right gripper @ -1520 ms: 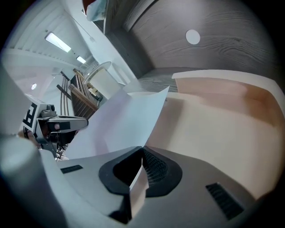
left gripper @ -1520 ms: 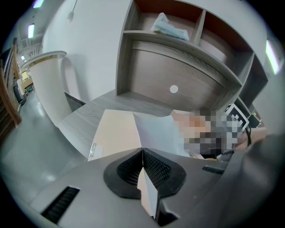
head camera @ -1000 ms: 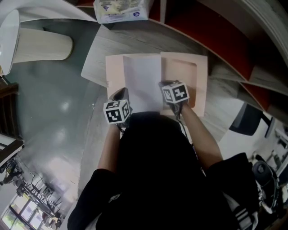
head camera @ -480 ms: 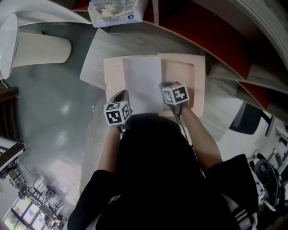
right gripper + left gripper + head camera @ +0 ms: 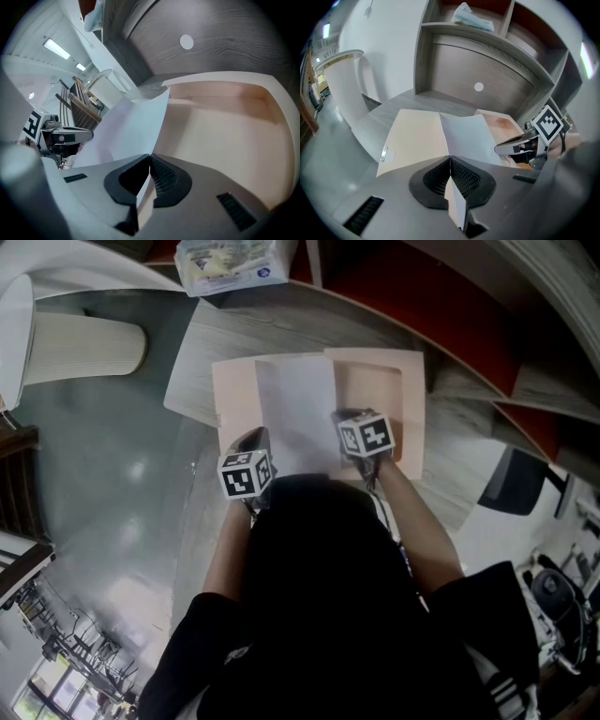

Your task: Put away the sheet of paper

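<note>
Grey wood-grain table (image 5: 239,329): curved front edge; fills the head view from 12 to 3 o'clock ahead of the person.
Floor (image 5: 112,484): glossy grey-green, at 9 o'clock of the table.
Shelving (image 5: 422,306): grey wood with red back panels, along the table's far side from 12 to 2 o'clock.
Cylinder (image 5: 80,343): ribbed, cream, lying towards 10 o'clock, off the table.
Folder (image 5: 375,390): peach, open on the table at 12 o'clock. The left half is flat and the right half has a raised rim.
Sheet of paper (image 5: 295,413): white, over the middle of the folder, covering the hinge and the inner part of each half. Its far edge is near the folder's far edge. Its near edge is lifted off the folder and held at both near corners.
Left gripper (image 5: 450,161): jaws closed tight on the sheet's near left corner, at 7 o'clock of the sheet; the paper runs out between the ribbed pads.
Right gripper (image 5: 149,159): jaws clamped on the sheet's near right corner, at 5 o'clock of the sheet, over the folder's right half.
Packet (image 5: 230,261): clear plastic with printed contents, on the shelf at 11 o'clock, well apart from the folder.
</note>
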`<state>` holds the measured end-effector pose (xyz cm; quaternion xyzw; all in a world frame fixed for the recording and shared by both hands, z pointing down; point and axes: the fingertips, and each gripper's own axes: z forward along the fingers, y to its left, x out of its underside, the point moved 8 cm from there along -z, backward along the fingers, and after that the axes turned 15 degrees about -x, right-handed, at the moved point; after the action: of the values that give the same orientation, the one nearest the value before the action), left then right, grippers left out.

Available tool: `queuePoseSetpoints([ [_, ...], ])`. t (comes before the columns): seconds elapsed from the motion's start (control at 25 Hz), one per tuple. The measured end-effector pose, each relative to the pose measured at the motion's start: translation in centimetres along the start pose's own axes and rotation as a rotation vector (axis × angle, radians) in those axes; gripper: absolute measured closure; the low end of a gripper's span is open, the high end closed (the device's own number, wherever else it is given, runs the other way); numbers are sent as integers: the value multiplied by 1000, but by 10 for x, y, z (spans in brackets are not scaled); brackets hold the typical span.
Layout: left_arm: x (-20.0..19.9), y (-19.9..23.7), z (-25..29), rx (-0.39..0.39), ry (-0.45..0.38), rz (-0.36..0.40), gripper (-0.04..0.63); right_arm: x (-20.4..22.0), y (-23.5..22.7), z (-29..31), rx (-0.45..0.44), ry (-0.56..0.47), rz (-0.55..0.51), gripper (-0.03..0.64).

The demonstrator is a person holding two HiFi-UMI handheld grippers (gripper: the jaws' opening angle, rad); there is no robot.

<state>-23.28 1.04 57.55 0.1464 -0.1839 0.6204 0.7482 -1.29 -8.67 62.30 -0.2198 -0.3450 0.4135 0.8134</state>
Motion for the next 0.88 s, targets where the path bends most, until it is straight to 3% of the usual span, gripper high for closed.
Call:
queuePoseSetpoints([
  [0.88, 4, -9, 3, 36, 18, 19, 549, 10, -9, -15, 30, -31, 44, 598],
])
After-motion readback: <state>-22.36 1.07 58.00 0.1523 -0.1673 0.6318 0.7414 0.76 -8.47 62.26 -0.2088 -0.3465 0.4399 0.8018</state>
